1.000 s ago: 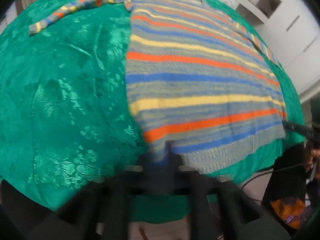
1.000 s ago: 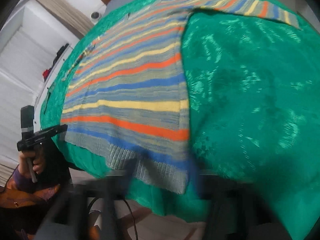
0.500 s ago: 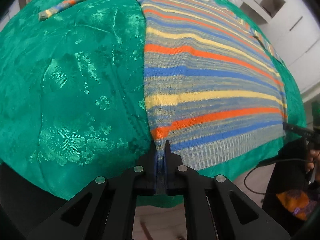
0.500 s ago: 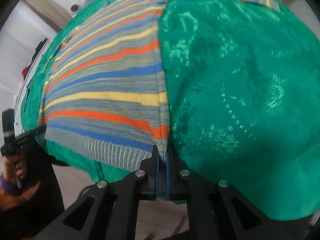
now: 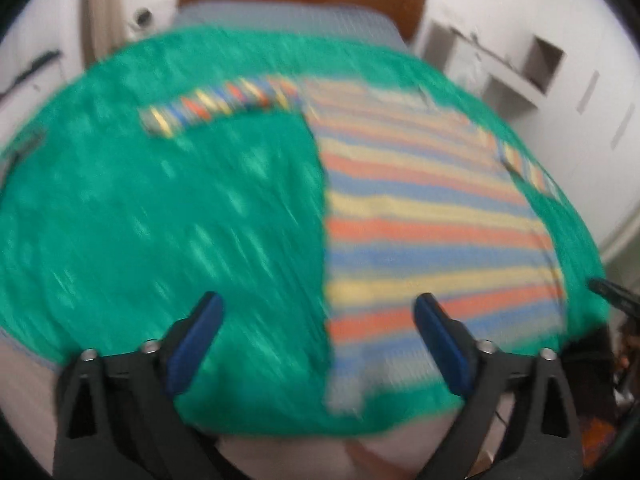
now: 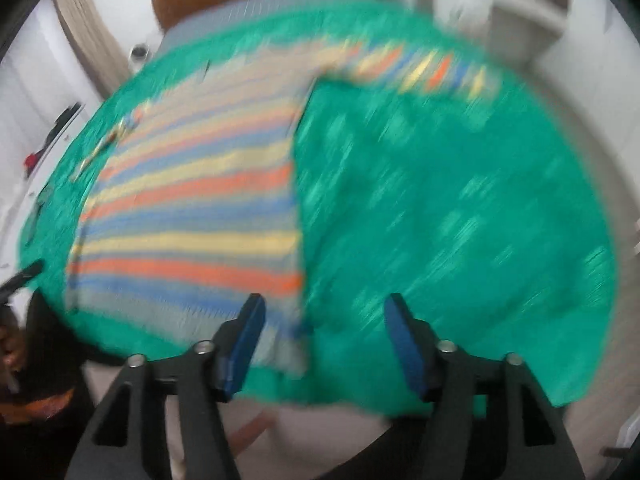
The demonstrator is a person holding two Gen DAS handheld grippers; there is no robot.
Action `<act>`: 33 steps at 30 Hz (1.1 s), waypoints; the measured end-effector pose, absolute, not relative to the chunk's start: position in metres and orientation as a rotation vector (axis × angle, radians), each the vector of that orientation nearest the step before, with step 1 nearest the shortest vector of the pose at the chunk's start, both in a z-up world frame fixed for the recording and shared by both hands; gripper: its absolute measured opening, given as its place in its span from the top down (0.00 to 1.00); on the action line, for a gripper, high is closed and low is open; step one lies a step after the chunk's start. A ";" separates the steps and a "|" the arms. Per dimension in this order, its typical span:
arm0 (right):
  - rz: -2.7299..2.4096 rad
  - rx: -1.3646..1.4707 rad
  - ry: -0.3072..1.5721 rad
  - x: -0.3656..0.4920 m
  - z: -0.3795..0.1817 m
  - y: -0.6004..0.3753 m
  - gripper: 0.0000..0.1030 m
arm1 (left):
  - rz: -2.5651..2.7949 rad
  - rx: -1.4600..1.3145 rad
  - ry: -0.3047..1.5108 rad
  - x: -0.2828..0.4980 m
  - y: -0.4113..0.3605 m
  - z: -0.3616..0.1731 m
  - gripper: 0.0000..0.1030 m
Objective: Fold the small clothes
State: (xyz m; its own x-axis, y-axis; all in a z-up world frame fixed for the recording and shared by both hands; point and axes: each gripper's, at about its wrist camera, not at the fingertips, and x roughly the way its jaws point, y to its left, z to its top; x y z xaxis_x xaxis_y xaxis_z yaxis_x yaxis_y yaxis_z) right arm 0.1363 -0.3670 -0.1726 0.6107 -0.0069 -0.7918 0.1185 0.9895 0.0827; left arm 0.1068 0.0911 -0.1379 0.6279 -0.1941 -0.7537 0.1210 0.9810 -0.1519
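While blurred, both tools, left (image 5: 316, 312) & right (image 6: 322, 312), gape empty over striped sweater (image 5: 420, 216) on green bedspread (image 5: 160, 220).

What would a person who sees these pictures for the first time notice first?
The eye goes first to the striped sweater, with orange, yellow and blue bands, lying flat on the bright green bedcover, one sleeve stretched out sideways at the far end. Next come the two open grippers near the bottom edge: the left gripper and the right gripper each hold nothing, with blue pads spread wide above the sweater's near hem. Both pictures are blurred by motion.
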 end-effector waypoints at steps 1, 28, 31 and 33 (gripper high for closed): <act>-0.115 0.109 0.843 0.136 -0.165 -0.371 0.32 | -0.152 -0.093 0.850 0.118 0.096 -0.136 0.04; -0.242 0.381 0.648 0.149 -0.196 -0.397 0.24 | 0.120 -0.026 0.777 0.262 0.108 -0.216 0.00; -0.235 0.372 0.651 0.150 -0.197 -0.396 0.24 | 0.119 -0.027 0.777 0.262 0.108 -0.216 0.00; -0.230 0.365 0.653 0.150 -0.196 -0.395 0.24 | 0.120 -0.026 0.777 0.262 0.108 -0.216 0.00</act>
